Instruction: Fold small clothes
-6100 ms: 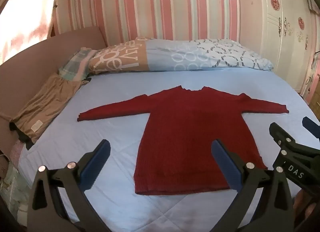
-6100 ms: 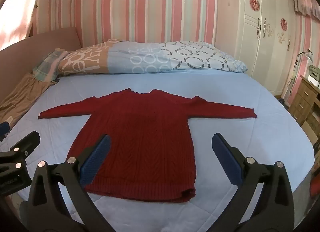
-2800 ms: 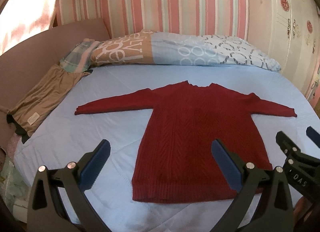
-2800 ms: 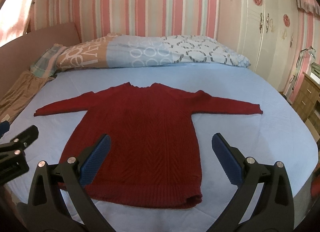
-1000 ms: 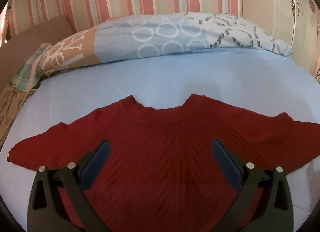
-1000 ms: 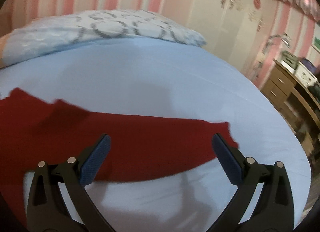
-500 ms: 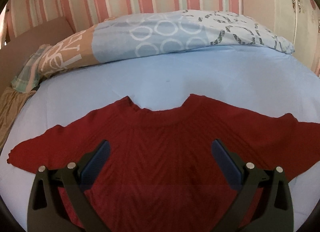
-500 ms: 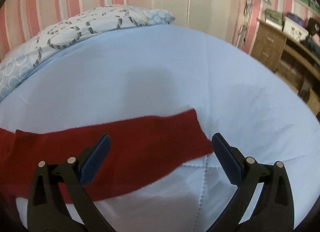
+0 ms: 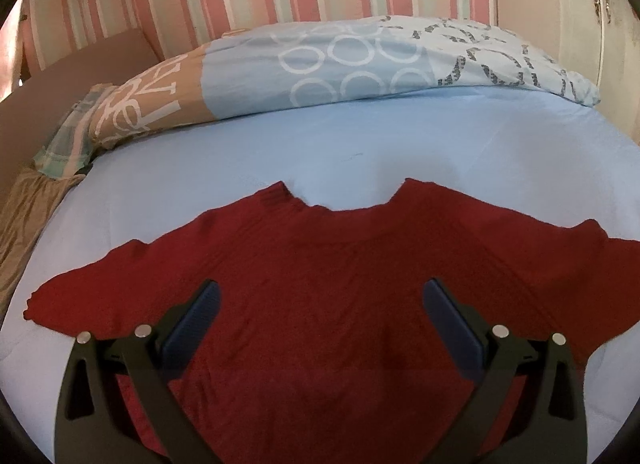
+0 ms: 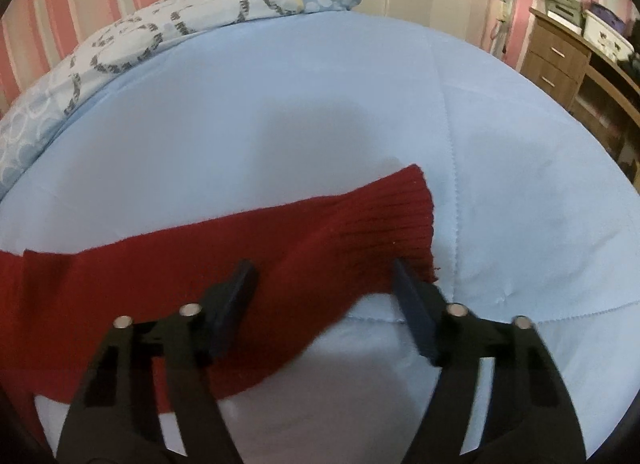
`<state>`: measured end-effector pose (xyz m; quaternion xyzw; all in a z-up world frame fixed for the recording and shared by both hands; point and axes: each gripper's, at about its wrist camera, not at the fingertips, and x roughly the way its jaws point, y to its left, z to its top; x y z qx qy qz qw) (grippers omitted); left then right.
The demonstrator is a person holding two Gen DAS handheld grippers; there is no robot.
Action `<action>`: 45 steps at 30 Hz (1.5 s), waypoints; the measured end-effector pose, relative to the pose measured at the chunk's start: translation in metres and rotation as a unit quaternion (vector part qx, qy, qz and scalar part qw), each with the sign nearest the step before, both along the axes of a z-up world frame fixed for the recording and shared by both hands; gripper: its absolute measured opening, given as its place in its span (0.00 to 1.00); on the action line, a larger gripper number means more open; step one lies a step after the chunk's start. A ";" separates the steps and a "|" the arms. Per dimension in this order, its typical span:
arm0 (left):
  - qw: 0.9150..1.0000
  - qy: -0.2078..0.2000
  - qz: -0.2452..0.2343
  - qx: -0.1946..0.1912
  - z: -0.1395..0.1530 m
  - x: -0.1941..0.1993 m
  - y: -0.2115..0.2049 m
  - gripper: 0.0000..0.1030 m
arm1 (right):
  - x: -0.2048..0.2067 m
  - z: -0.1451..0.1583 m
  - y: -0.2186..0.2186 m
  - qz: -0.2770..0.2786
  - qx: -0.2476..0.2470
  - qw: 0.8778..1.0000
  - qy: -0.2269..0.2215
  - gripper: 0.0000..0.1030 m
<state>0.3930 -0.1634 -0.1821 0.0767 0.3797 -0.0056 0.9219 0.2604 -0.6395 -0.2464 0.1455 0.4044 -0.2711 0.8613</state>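
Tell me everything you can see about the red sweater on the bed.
The red sweater is a dark red knit with chevron-like ribbing, a wide neckline and long sleeves. It lies flat, front up, on the light blue bedsheet, sleeves spread outward. The right tongs straddle the ribbed cuff of one sleeve, half closed and not yet gripping. The left tongs are open over the chest.
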 end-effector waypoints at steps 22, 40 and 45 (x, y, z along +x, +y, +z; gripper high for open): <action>1.000 -0.022 0.013 0.017 0.028 -0.004 0.042 0.98 | 0.001 0.086 0.114 0.083 -0.114 0.988 -0.062 0.13; 0.999 0.000 0.044 0.018 0.040 -0.015 0.169 0.98 | 0.071 0.092 0.439 0.324 -0.015 0.945 -0.042 0.13; 0.999 0.014 0.044 0.015 0.032 -0.020 0.184 0.98 | 0.086 0.036 0.478 0.371 0.018 0.928 0.031 0.42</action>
